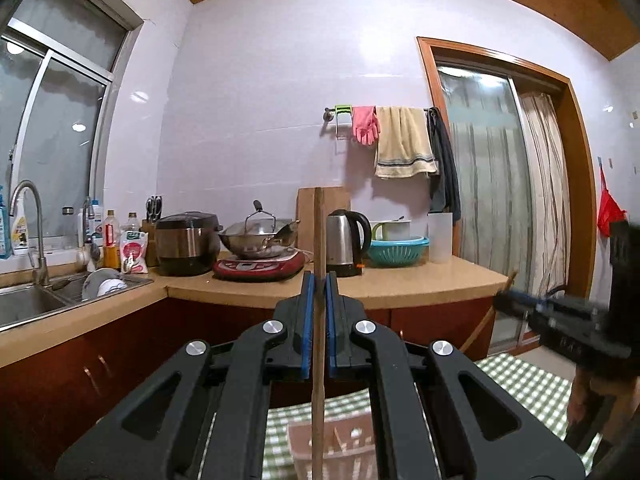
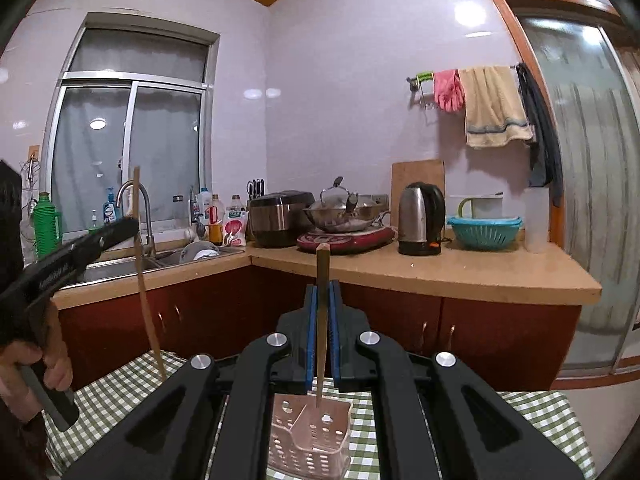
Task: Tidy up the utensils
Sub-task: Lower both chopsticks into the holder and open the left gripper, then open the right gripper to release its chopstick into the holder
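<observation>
I am holding one slim wooden chopstick point(image 1: 319, 320) upright, clamped between my left gripper's point(image 1: 319, 280) blue pads, and a second chopstick point(image 2: 322, 320) pinched the same way in my right gripper point(image 2: 322, 286). Both are hanging above the pink perforated plastic holder point(image 2: 310, 436), which is sitting on the green checked tablecloth point(image 2: 532, 412). Open air is lying between me and the tan counter edge point(image 2: 440, 280).

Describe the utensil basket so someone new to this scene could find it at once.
Start at the green checked tablecloth in the foreground, below the kitchen counter. On it, beneath the right tongs, stands the pink basket. It alone has perforated walls and inner dividers, and a chopstick hangs above it.
</observation>
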{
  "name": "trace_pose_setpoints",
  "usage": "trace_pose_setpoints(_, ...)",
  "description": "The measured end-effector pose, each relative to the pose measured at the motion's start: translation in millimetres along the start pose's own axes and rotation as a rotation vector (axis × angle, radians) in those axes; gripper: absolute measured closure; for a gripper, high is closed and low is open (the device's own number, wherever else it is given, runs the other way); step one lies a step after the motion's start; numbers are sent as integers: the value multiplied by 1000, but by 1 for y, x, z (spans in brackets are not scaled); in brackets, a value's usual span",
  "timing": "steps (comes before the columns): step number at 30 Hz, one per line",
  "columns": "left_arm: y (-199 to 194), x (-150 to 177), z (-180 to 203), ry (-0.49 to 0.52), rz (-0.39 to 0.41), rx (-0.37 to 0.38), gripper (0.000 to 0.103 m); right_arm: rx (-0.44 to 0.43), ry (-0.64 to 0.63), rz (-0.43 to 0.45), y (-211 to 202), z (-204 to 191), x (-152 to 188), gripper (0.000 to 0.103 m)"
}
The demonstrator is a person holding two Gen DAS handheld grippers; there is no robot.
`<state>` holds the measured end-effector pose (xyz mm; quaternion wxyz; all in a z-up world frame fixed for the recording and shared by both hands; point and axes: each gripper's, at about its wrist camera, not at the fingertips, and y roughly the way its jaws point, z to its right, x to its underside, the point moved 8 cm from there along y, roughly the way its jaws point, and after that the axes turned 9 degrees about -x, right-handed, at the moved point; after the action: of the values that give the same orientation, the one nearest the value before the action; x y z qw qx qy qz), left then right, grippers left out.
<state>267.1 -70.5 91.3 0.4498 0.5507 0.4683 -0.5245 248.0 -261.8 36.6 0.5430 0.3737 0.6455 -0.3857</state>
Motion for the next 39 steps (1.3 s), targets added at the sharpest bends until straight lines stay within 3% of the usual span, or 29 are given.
trace_pose_setpoints(6,42,10,11,-3,-24,13,97,-17,44,-13,23,11,11,96)
trace_pose_setpoints(15,75,82,8,-27,-175,8,97,-34,79,-90,46,14,49,96)
trace_pose_setpoints(23,82,132,1,-39,-281,0,97,-24,93,-148,58,18,72,97)
trace_pose_setpoints(31,80,151,-1,-37,-330,4,95,-14,93,-166,60,19,79,96)
trace_pose_setpoints(33,82,153,0,-38,-341,7,92,-12,92,-166,61,20,78,96)
trace_pose_setpoints(35,80,156,-3,-46,-348,1,72,-6,96,-166,60,22,79,96)
trace_pose_setpoints(39,75,159,-8,-52,-352,-17,65,6,115,-174,61,29,82,93)
